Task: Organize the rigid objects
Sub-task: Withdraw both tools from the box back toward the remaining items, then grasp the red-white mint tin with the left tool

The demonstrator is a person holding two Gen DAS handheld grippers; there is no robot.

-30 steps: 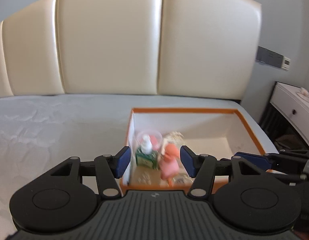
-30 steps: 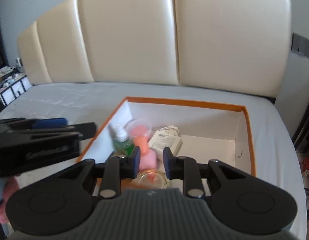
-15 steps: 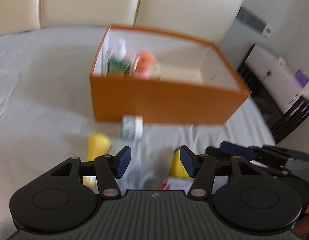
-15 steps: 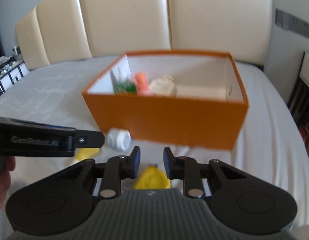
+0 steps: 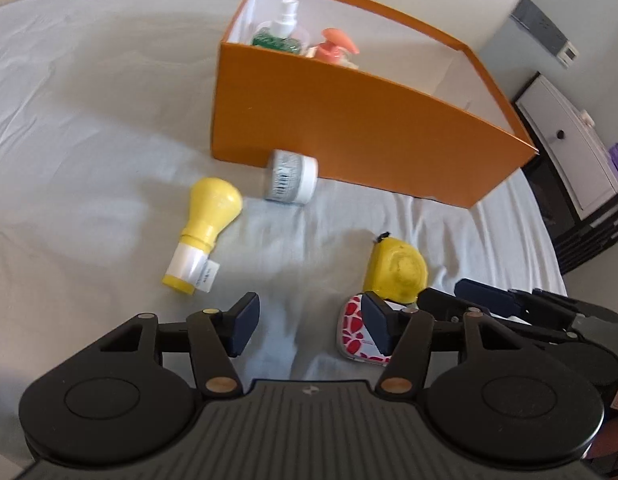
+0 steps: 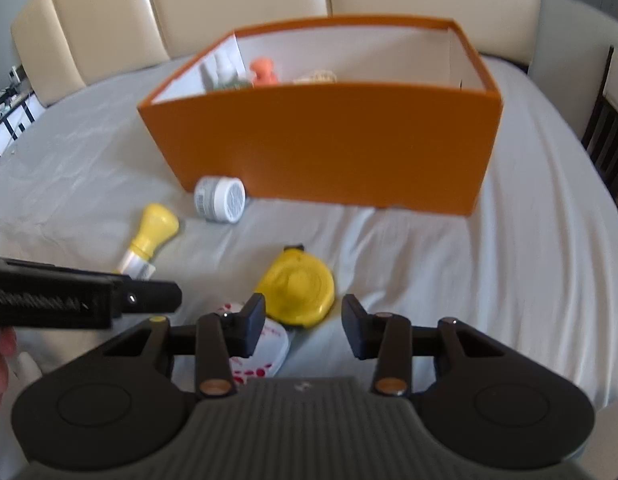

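Yellow disc (image 6: 299, 293) beyond right hand-held gripper (image 6: 304, 328)

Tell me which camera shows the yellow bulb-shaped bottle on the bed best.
The left wrist view: the yellow bulb-shaped bottle lies whole and fairly sharp on the sheet, label end and tag visible. In the right wrist view the same bottle is smaller and blurrier, and its lower end is hidden behind the left gripper's black body.

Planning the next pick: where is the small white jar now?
In both wrist views the white jar lies on its side on the bed sheet, against the near wall of the orange box by its left corner, right of the yellow bulb-shaped bottle.
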